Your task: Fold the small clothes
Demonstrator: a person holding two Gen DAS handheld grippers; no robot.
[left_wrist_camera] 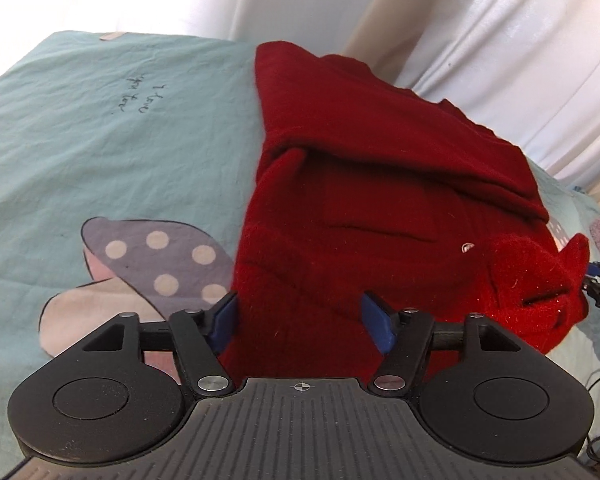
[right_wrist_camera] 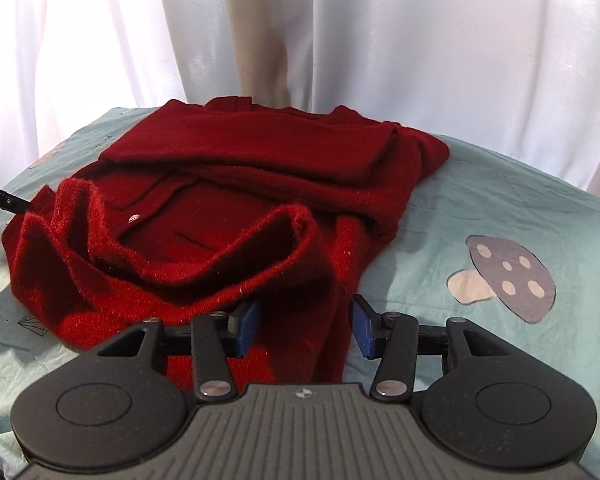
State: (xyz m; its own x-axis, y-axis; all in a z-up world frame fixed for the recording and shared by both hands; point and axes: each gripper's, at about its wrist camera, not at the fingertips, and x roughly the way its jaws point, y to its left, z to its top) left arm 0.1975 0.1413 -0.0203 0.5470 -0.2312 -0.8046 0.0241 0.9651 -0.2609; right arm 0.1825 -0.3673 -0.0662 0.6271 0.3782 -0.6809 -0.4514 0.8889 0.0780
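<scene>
A: Our left claw point(left_wrist_camera: 300, 322) stands with its blue pads apart over the near hem of the red sweater point(left_wrist_camera: 380, 184); the pads press on nothing.

B: Our right claw point(right_wrist_camera: 304, 322) is apart too, the knit lying between its pads, unclamped; the sweater point(right_wrist_camera: 260, 184) is folded in a heap.

A: It lies on the pale blue sheet point(right_wrist_camera: 500, 208) toward the far edge of the surface; a mushroom print point(right_wrist_camera: 504, 276) is beside it; white curtains point(right_wrist_camera: 420, 60) hang behind.

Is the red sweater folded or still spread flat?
Partly folded: the red sweater has one layer doubled across its top, but its near edge stands rumpled and loose.
</scene>
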